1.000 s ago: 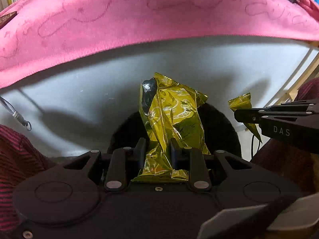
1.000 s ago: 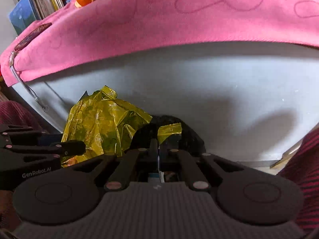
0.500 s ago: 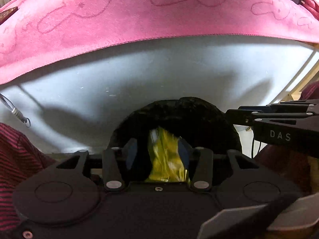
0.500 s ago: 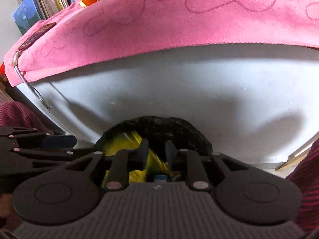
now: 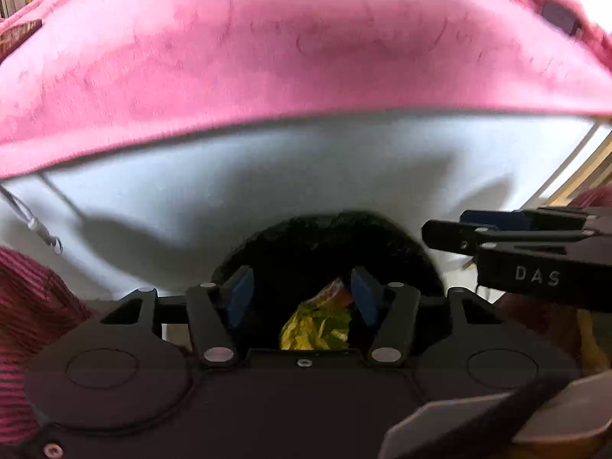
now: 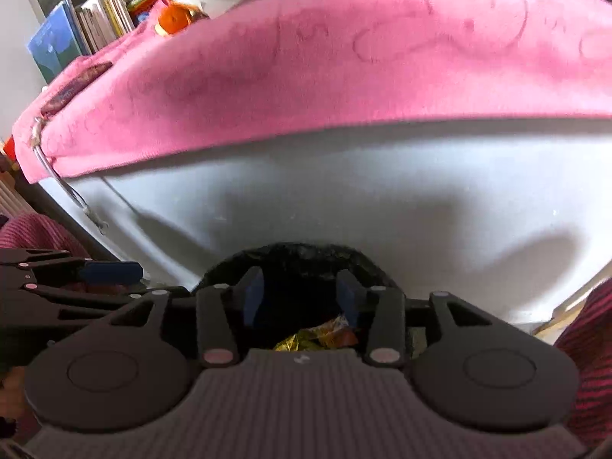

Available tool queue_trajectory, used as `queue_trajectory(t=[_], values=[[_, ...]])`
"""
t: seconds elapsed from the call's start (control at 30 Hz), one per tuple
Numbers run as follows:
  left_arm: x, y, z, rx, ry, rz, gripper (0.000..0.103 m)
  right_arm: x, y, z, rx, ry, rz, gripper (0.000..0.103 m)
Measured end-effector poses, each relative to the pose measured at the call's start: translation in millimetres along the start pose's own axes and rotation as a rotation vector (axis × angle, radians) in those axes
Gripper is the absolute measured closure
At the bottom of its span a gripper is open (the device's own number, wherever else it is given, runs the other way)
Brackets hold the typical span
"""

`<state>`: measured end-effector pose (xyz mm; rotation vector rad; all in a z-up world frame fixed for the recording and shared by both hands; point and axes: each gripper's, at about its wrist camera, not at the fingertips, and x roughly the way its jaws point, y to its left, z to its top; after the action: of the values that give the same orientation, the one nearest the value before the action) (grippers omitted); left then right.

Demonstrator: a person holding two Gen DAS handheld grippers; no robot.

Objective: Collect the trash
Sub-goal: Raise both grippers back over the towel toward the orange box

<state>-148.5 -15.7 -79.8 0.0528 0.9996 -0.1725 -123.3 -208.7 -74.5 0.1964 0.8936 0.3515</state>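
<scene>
A black-lined trash bin (image 5: 329, 237) sits on the floor below a table front. Crumpled yellow foil wrappers (image 5: 315, 325) lie inside it, also showing as yellow wrappers (image 6: 317, 336) in the right wrist view, down in the bin (image 6: 298, 264). My left gripper (image 5: 302, 294) hangs open over the bin mouth with nothing between its blue pads. My right gripper (image 6: 300, 298) is open too, above the same bin, empty. The right gripper (image 5: 516, 241) shows side-on at the right of the left wrist view; the left gripper (image 6: 76, 279) shows at the left of the right wrist view.
A pink cloth (image 5: 306, 57) drapes over the table edge above a white table front (image 5: 267, 191). Books (image 6: 84, 26) and an orange object (image 6: 174, 17) stand beyond the cloth. A cord (image 6: 69, 191) hangs at the left. Red striped fabric (image 5: 30, 298) flanks both sides.
A second ago each gripper was shut on a yellow wrapper above the bin. Both have opened, the wrappers have dropped into the bin, and both grippers have tilted slightly upward.
</scene>
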Motion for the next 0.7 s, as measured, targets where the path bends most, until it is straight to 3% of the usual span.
queue_trajectory(t=[0.1, 0.3, 0.5, 0.63, 0.7], values=[[-30.9, 5.4, 19.9, -0.008, -0.107, -0.057, 0.047, -24.2, 0.3, 20.5, -0.029, -0.090, 0.031, 0.030], [-78.1, 22.4, 69.6, -0.048, -0.351, -0.123, 0.029, -59.1, 9.3, 65.9, -0.164, -0.261, 0.064, 0.012], [-92.3, 30.7, 118.7, -0.074, -0.527, -0.083, 0.022, -62.5, 8.6, 109.4, -0.205, -0.430, -0.077, 0.001], [-94.6, 37.3, 150.0, -0.070, -0.688, -0.035, 0.016, -58.1, -9.5, 139.4, -0.183, -0.527, -0.219, 0.000], [-87.3, 39.3, 167.6, -0.038, -0.722, -0.025, 0.016, -49.4, -22.1, 159.0, -0.159, -0.536, -0.275, 0.000]])
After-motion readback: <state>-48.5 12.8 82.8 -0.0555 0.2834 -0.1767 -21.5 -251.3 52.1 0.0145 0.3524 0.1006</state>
